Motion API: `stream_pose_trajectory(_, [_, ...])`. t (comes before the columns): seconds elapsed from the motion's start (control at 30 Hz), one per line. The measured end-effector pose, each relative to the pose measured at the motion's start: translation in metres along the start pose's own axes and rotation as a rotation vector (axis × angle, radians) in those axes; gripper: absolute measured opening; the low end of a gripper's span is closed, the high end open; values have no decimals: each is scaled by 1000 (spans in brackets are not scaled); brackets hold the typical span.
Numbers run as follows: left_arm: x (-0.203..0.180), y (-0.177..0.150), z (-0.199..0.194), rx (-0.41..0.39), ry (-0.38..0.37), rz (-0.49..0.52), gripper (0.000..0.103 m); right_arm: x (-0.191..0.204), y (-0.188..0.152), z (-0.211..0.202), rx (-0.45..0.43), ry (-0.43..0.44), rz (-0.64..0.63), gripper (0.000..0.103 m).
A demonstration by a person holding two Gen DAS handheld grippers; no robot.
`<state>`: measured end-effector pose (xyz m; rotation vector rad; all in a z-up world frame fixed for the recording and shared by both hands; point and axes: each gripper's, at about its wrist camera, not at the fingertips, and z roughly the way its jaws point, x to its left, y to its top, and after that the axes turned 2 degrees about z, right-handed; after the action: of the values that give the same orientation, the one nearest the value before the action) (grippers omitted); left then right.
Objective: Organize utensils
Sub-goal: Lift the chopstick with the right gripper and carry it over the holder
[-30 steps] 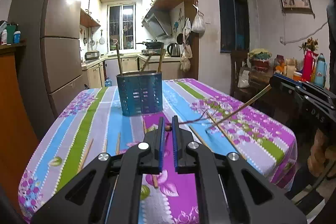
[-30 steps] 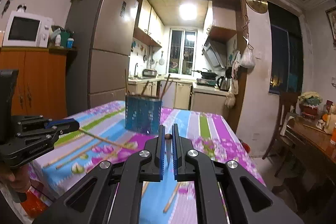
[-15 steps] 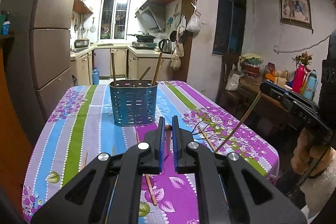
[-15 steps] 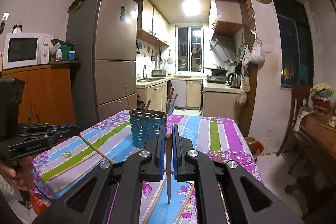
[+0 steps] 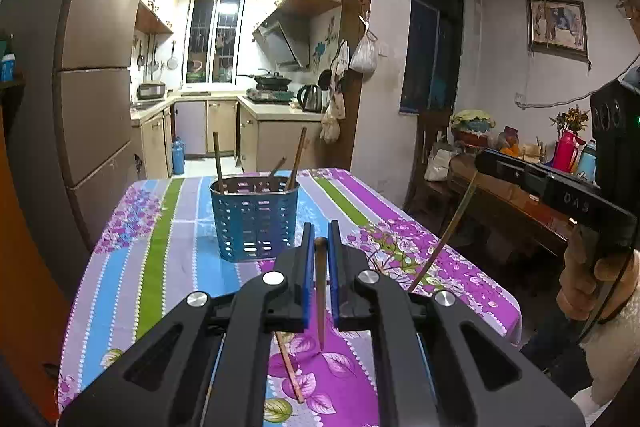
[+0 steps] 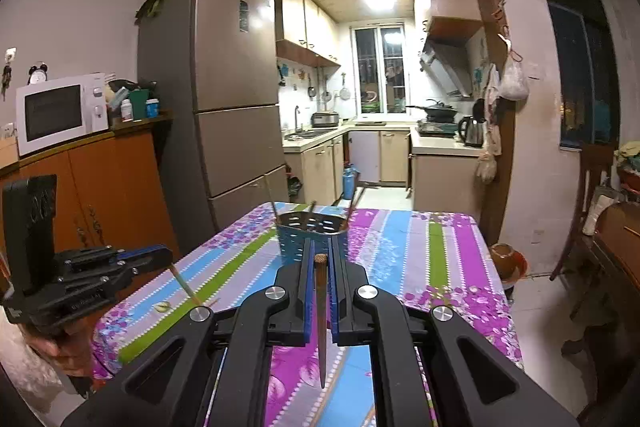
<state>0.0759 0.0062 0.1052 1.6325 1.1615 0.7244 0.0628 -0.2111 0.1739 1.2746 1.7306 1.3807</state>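
Now that both claws have risen off the desk [image 5: 168, 227], left claw [image 5: 320, 247] and right claw [image 6: 320, 259] each clamp one chopstick, ready for the blue holder [image 5: 254, 223].

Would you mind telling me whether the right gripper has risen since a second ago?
Yes. In the left wrist view the right gripper and its chopstick have climbed against the side table, and the chopstick now hangs steeper.
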Motion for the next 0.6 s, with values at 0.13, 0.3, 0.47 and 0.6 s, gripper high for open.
stream_pose_trajectory(0.13, [0, 3, -4, -21, 19, 17, 5, 10, 14, 6, 7, 19, -10, 8])
stream_pose_trajectory(0.3, [8, 17, 0, -37, 38, 28, 5, 18, 28, 26, 38, 36, -5, 8])
stream_pose_trajectory(0.47, [19, 63, 9, -102, 63, 55, 5, 17, 67, 44, -12, 14, 17, 8])
stream_pose_trajectory(0.6, [26, 106, 20, -174, 94, 72, 5, 12, 104, 56, -97, -29, 23, 8])
